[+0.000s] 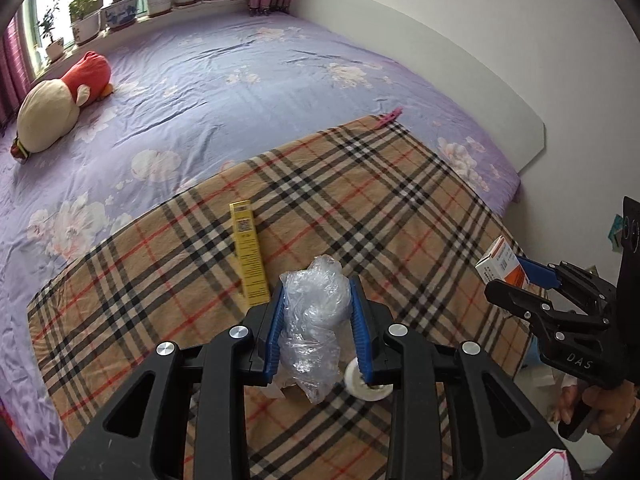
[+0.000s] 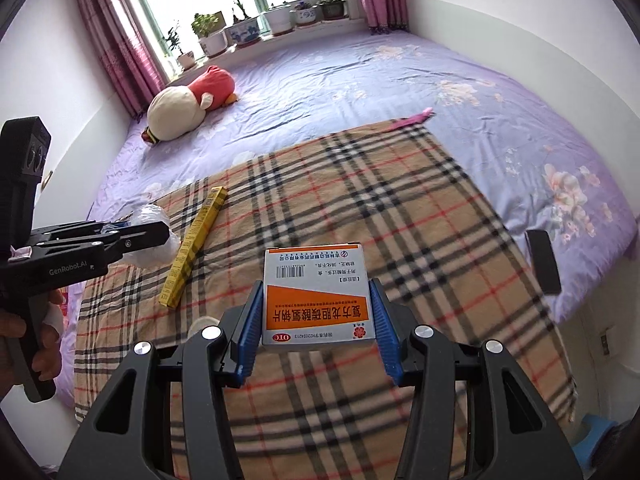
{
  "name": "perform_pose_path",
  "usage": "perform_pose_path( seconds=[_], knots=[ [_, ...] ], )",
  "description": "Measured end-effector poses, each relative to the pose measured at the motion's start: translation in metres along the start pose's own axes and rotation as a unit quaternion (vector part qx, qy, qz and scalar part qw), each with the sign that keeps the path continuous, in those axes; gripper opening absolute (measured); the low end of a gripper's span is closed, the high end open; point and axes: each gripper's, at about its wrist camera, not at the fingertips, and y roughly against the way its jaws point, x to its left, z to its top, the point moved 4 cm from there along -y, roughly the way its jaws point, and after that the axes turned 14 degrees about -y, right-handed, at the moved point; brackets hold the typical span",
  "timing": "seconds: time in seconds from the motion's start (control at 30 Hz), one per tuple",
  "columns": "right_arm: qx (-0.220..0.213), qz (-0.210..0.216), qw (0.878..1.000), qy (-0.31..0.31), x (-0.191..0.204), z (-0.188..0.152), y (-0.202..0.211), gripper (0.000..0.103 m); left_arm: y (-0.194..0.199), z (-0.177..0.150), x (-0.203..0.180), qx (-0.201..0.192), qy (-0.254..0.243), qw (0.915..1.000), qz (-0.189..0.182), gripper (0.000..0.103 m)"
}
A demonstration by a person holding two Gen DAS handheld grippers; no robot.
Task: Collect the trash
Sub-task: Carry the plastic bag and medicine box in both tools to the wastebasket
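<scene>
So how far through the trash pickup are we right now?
Nothing looks binned yet; no bin is in view. In hand: the left gripper is shut on the crumpled plastic wrap, and the right gripper is shut on the medicine box. Left on the plaid blanket: the yellow box and a small white roll.

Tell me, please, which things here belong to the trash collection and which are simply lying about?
Part of the job:
- crumpled clear plastic bag, in the left tongs
- orange-and-white medicine box, in the right tongs
- long yellow box on the plaid blanket
- white tape roll

Just lying about:
- plush toy
- potted plants
- pink clip
</scene>
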Motion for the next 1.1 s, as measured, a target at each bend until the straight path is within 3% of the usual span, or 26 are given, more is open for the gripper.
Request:
perform_pose_path(
  seconds=[0.3, 0.57, 0.83, 1.1],
  knots=[
    [-0.020, -0.032, 0.998, -0.053, -0.074, -0.028, 0.048, 0.052, -0.021, 0.022, -0.082, 0.011, -0.071, 0.9963, -0.048, 0.030],
    [-0.038, -0.064, 0.990, -0.120, -0.144, -0.060, 0.090, 0.052, -0.034, 0.030, -0.172, 0.027, -0.159, 0.9821, -0.097, 0.030],
    [-0.061, -0.096, 0.973, -0.202, -0.223, -0.099, 0.134, 0.052, -0.049, 0.034, -0.276, 0.041, -0.251, 0.9555, -0.148, 0.030],
    [-0.075, -0.132, 0.951, -0.268, -0.311, -0.136, 0.163, 0.052, -0.084, 0.026, -0.386, 0.068, -0.347, 0.9149, -0.196, 0.030]
  ],
)
